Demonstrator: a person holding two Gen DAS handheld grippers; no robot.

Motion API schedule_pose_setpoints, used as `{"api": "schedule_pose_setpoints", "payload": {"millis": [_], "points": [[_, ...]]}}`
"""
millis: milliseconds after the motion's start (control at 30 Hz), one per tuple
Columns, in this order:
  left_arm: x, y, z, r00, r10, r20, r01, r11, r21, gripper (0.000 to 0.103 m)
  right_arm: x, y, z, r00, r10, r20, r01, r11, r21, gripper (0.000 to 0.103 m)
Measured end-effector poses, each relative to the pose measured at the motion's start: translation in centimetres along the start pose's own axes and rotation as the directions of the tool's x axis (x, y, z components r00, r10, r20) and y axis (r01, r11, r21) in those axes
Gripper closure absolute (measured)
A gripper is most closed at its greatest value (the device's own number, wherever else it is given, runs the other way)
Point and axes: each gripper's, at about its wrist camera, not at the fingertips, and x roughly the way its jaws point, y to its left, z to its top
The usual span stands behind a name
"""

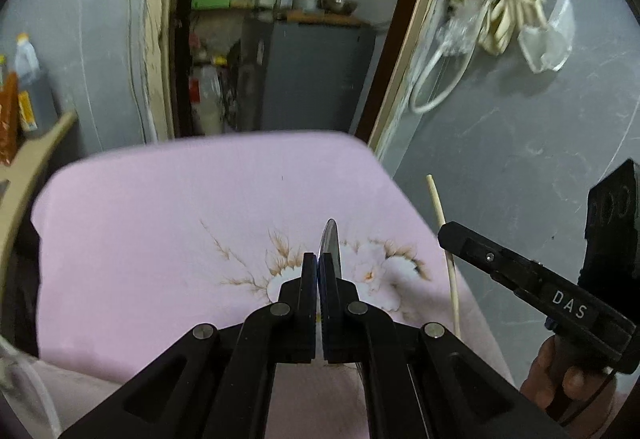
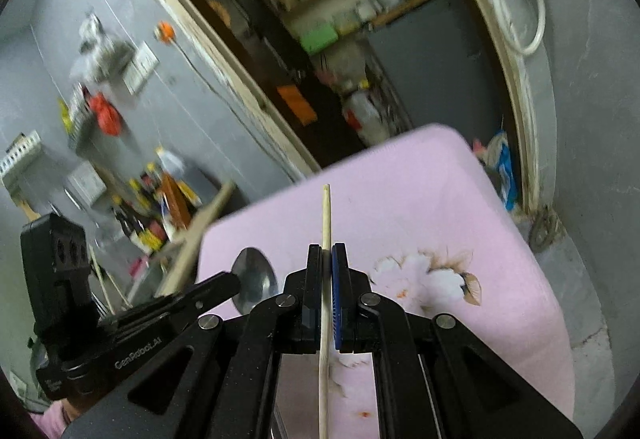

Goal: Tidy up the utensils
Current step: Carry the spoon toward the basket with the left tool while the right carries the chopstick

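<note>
My left gripper (image 1: 318, 259) is shut on a metal spoon (image 1: 330, 245), seen edge-on, its bowl sticking out past the fingertips above the pink floral cloth (image 1: 160, 239). The spoon's bowl also shows in the right wrist view (image 2: 255, 279), held by the left gripper (image 2: 236, 285). My right gripper (image 2: 327, 251) is shut on a pale wooden chopstick (image 2: 326, 215) that stands upright between the fingers. The chopstick also shows in the left wrist view (image 1: 444, 239), with the right gripper (image 1: 444, 235) at the cloth's right side.
The pink cloth covers a table (image 2: 480, 219) in front of a doorway (image 1: 272, 39) with shelves behind. Sauce bottles (image 2: 160, 207) stand on a wooden board at the left. Grey walls surround; bags (image 1: 500, 11) hang on the right wall.
</note>
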Motion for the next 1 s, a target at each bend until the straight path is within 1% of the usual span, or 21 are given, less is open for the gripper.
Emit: {"api": "schedule_pose_setpoints", "payload": {"millis": [133,267,400,567,600,667,733,800,833,1000], "points": [[-3.5,0.1,0.7,0.996,0.013,0.093,-0.014,1.0,0.01,0.101,-2.0,2.4,0.8,0.994,0.02,0.112,-0.018,1.0,-0.017,0.099],[-7.6,1.0,1.7,0.982,0.039,0.183,-0.041,0.999,0.008,0.101,-3.9,6.0,1.7,0.978,0.047,0.205,-0.034,0.997,-0.064,0.099],[-12.1,2.6,3.1,0.963,0.081,0.256,-0.084,0.996,-0.001,0.101,-5.1,10.5,2.6,0.956,0.104,0.274,-0.072,0.99,-0.124,0.099],[-16.4,5.3,4.0,0.94,0.135,0.312,-0.128,0.991,-0.043,0.101,-5.4,15.7,3.1,0.922,0.202,0.331,-0.15,0.973,-0.178,0.099],[-17.5,6.2,4.1,0.933,0.152,0.327,-0.141,0.988,-0.056,0.101,-5.3,16.4,2.9,0.918,0.215,0.334,-0.16,0.97,-0.184,0.099],[-19.0,7.6,3.9,0.922,0.181,0.343,-0.166,0.983,-0.072,0.101,-4.8,18.3,2.9,0.9,0.258,0.35,-0.197,0.96,-0.201,0.099],[-20.4,9.3,3.8,0.905,0.223,0.361,-0.202,0.975,-0.094,0.101,-4.1,19.9,2.6,0.89,0.289,0.352,-0.224,0.951,-0.214,0.099],[-21.8,11.1,3.4,0.885,0.273,0.378,-0.244,0.962,-0.122,0.101,-3.2,21.5,2.1,0.882,0.314,0.352,-0.243,0.942,-0.231,0.099],[-22.2,11.7,3.3,0.878,0.29,0.381,-0.259,0.957,-0.132,0.101,-2.7,22.0,1.8,0.88,0.32,0.353,-0.246,0.94,-0.237,0.099],[-24.3,15.6,2.1,0.826,0.396,0.401,-0.344,0.918,-0.199,0.101,-0.5,24.1,-0.1,0.872,0.341,0.35,-0.254,0.928,-0.272,0.099]]}}
